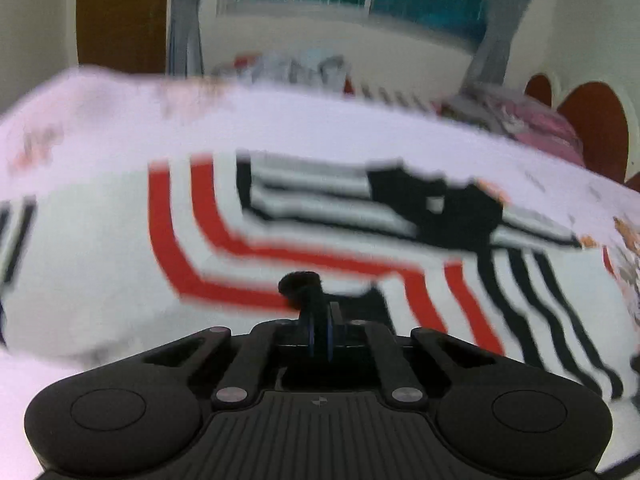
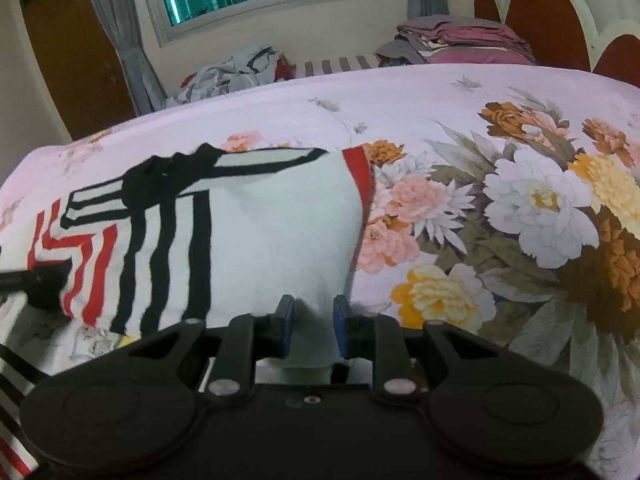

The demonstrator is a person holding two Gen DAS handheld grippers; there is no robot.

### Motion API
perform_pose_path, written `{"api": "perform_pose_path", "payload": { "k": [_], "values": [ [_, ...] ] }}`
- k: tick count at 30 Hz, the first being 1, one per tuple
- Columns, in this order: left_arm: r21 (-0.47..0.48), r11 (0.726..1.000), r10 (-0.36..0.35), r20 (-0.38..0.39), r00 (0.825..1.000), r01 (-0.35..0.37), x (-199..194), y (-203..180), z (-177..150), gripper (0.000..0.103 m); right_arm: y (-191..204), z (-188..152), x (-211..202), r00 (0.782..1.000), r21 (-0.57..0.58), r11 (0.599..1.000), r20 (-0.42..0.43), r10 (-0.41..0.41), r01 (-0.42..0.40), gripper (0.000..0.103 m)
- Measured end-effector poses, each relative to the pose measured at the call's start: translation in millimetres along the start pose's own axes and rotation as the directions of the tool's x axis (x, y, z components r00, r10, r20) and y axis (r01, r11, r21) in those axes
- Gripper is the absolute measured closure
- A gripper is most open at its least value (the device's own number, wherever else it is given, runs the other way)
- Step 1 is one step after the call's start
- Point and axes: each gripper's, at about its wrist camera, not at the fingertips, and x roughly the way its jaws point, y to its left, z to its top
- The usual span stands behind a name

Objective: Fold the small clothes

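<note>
A small white garment [image 2: 272, 232] with red and black stripes lies spread on the floral bedspread [image 2: 520, 200]. My right gripper [image 2: 314, 312] is at its near edge, and a bunch of the white cloth fills the gap between the blue pads [image 2: 286, 320], so it is shut on the cloth. In the blurred left wrist view the same garment [image 1: 100, 240] fills the middle. There my left gripper [image 1: 310, 296] has its fingers pressed together at the striped near edge. In the right wrist view the left gripper [image 2: 40, 284] meets the garment's red-striped corner at the far left.
A loose heap of clothes [image 2: 232, 72] sits at the bed's far edge. Folded pink and grey bedding [image 2: 460, 40] is stacked by the brown headboard [image 2: 540, 20]. A brown door [image 2: 72, 40] and a curtained window stand behind the bed.
</note>
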Motion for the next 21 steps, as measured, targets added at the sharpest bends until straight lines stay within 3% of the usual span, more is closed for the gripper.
{"api": "perform_pose_path", "payload": {
  "k": [2, 3, 5, 6, 7, 8, 10, 11, 12, 15, 18, 21],
  "values": [
    [0.001, 1.0, -0.005, 0.074, 0.997, 0.005, -11.1, 0.7, 7.5, 0.098, -1.5, -2.6, -1.6, 1.0, 0.011, 1.0, 0.0, 0.006, -0.006, 0.081],
    [0.008, 1.0, -0.006, 0.072, 0.997, 0.005, -10.3, 1.8, 10.3, 0.098, -1.5, -4.6, -1.5, 1.0, 0.014, 1.0, -0.004, 0.011, -0.011, 0.081],
    [0.044, 0.999, -0.002, 0.016, 1.0, 0.002, 2.2, 1.8, 7.8, 0.098, 0.2, -8.3, 0.5, 1.0, -0.004, 1.0, -0.009, -0.001, 0.001, 0.081],
    [0.075, 0.997, 0.002, -0.055, 0.998, 0.002, 14.5, 1.2, 2.9, 0.098, 0.5, -10.4, 2.8, 1.0, -0.009, 1.0, -0.012, -0.01, 0.01, 0.081],
    [0.095, 0.995, 0.012, -0.079, 0.997, -0.004, 19.1, 1.9, -2.6, 0.091, 0.0, -10.8, 3.8, 1.0, -0.006, 1.0, -0.015, -0.01, 0.01, 0.081],
    [0.096, 0.995, 0.022, -0.049, 0.999, -0.017, 13.8, 4.9, -3.5, 0.066, -1.1, -9.7, 4.1, 1.0, 0.003, 1.0, -0.023, -0.008, 0.008, 0.079],
    [0.092, 0.986, 0.143, -0.005, 0.99, -0.142, -1.0, 8.3, -2.8, 0.036, -2.9, -5.9, -2.5, 1.0, 0.02, 1.0, 0.0, 0.0, 0.0, 0.079],
    [0.09, 0.983, 0.157, 0.053, 0.986, -0.162, -13.1, 7.3, -3.3, 0.036, -2.4, -3.8, -6.5, 1.0, 0.018, 1.0, 0.025, 0.003, -0.003, 0.079],
    [0.094, 0.987, 0.124, 0.075, 0.989, -0.131, -21.9, 3.1, -2.6, 0.036, -0.9, -1.0, -7.9, 0.999, 0.015, 1.0, 0.044, 0.011, -0.011, 0.079],
    [0.227, 0.973, 0.029, 0.078, 0.997, -0.046, -26.5, -39.5, -5.8, 0.036, 12.2, 7.6, 6.5, 0.998, 0.004, 0.998, 0.04, 0.055, -0.055, 0.078],
    [0.31, 0.951, -0.04, 0.041, 0.998, 0.026, -15.1, -77.4, -12.9, 0.036, 36.6, 11.0, 24.0, 0.994, -0.064, 0.992, 0.017, 0.109, -0.108, 0.08],
    [0.311, 0.95, 0.019, -0.048, 0.999, -0.003, 9.7, -77.0, -18.0, 0.034, 42.4, 12.3, 34.7, 0.999, -0.133, 0.991, 0.016, 0.034, -0.032, 0.086]
  ]
}}
